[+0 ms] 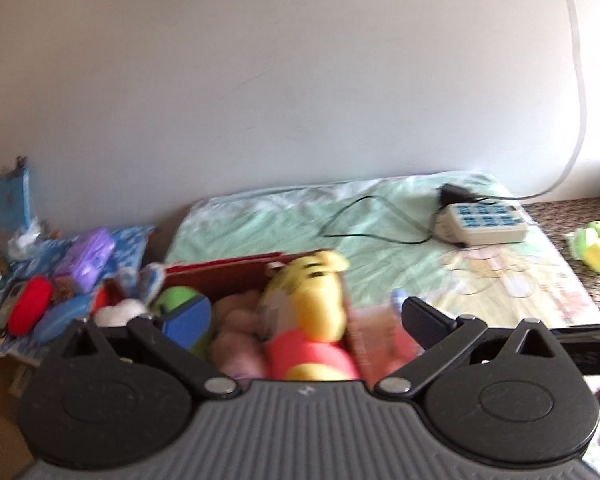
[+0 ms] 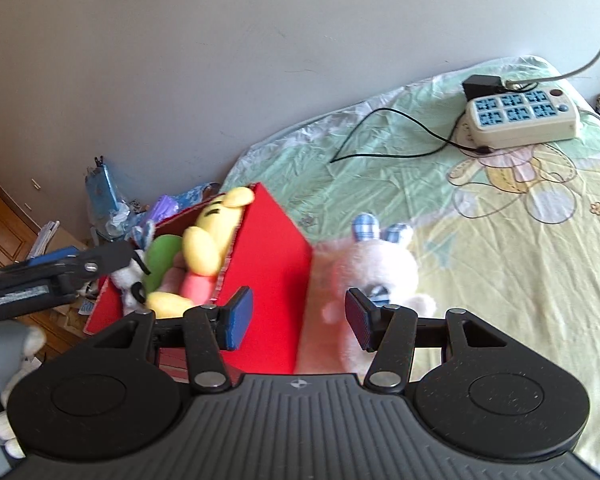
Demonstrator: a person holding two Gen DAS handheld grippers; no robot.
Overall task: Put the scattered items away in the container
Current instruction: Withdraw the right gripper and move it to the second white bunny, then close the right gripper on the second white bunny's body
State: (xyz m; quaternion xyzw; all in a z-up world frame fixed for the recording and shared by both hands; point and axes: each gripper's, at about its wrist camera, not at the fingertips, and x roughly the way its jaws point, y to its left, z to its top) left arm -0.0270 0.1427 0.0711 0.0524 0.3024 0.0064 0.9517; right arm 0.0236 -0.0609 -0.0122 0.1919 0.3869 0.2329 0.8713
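A pale wall backs the bed (image 2: 380, 152), where the red box (image 2: 276, 264) sits stuffed with plush. The right claw (image 2: 296, 316) stands spread and empty beside the pink bunny (image 2: 376, 268); it should centre over the body before squeezing. The left claw (image 1: 296, 316) is spread too.

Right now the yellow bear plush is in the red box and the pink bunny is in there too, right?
Not quite. The yellow bear plush is in the red box, but the pink bunny lies outside it, on the bedsheet beside the box, as the right wrist view shows.
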